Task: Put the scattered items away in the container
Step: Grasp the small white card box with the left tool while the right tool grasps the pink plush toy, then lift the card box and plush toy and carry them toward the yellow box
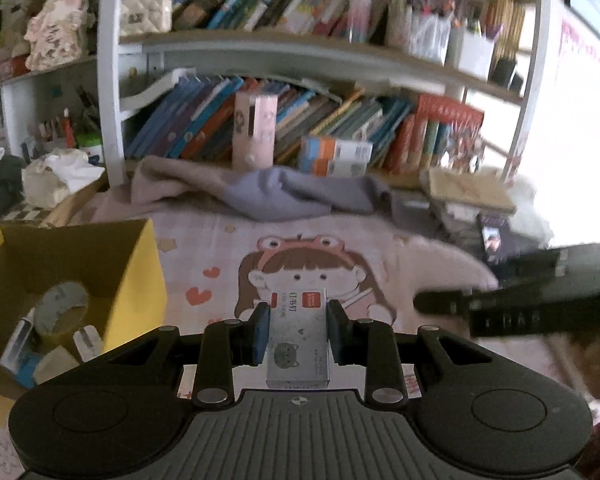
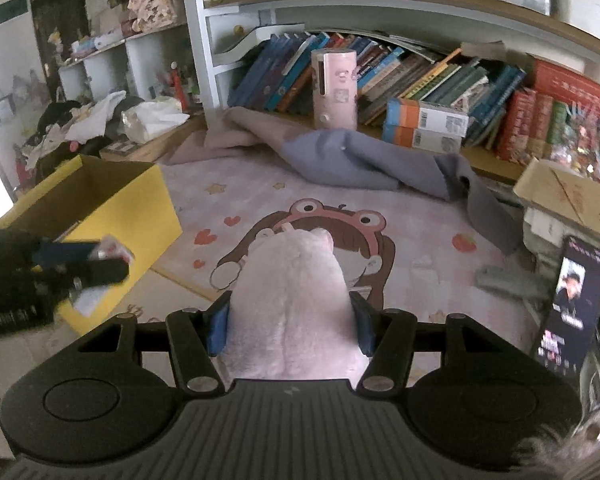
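My left gripper [image 1: 299, 334] is closed on a small staple box [image 1: 299, 344]. The blue pads press its two long sides, and its long axis runs straight out along the fingers, printed end forward at centre frame. My right gripper [image 2: 287, 326] is clamped at a medium spread around a pale pink plush toy [image 2: 292, 300], which bulges above the pads and fills the lower centre of the right wrist view.

The target is the yellow cardboard box [image 1: 146, 272], open at the top. In the left wrist view it sits at the lower left of the frame, just beside my left fingers. Inside it I can see a roll of tape [image 1: 60, 306] and several smaller items that I cannot identify. In the right wrist view the same box occupies the left middle of the frame, with my left gripper, blurred, in front of its near corner.

Judgement: the left hand is the nearer of the two to the opening, so the staple box should go in first. The move needed is a swing toward frame left until the box's long axis clears the near yellow wall, then release. The right hand must cross further left over the cartoon-print mat [image 2: 420, 216] and should wait, since both grippers converging on one opening risks a collision.
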The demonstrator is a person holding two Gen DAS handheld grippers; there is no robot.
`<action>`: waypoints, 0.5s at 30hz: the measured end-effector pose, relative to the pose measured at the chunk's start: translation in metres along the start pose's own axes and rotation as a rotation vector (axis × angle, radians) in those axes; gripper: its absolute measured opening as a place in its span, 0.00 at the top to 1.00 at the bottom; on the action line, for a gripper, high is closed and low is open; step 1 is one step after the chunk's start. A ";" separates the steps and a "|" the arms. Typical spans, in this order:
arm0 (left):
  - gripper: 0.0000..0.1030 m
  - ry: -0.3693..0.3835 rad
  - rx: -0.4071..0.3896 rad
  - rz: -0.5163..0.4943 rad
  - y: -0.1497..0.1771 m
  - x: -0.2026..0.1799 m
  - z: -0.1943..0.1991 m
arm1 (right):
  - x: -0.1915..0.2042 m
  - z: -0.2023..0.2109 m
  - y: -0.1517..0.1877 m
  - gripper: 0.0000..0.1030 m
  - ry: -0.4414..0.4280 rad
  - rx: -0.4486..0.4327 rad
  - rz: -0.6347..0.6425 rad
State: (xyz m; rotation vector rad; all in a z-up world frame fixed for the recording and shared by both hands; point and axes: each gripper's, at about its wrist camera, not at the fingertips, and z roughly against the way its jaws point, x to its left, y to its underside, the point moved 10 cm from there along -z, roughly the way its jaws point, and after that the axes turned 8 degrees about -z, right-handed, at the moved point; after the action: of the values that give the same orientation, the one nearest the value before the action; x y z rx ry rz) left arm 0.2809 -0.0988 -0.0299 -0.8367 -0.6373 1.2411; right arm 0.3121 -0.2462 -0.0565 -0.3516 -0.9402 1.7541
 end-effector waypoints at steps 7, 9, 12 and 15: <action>0.72 0.054 -0.025 0.035 0.005 0.011 0.027 | 0.030 0.026 0.015 0.45 0.026 -0.023 -0.022; 0.72 0.062 -0.026 0.019 0.008 0.015 0.032 | 0.038 0.029 0.016 0.45 0.041 -0.034 -0.027; 0.72 0.079 -0.024 0.000 0.015 0.021 0.041 | 0.053 0.032 0.024 0.45 0.045 -0.028 -0.033; 0.72 0.098 -0.021 -0.006 0.025 0.028 0.053 | 0.070 0.035 0.032 0.45 0.054 -0.025 -0.034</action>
State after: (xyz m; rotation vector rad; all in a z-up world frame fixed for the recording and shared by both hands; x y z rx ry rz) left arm 0.2312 -0.0584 -0.0216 -0.9065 -0.5747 1.1823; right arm 0.2406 -0.2020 -0.0431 -0.3946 -0.9254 1.6953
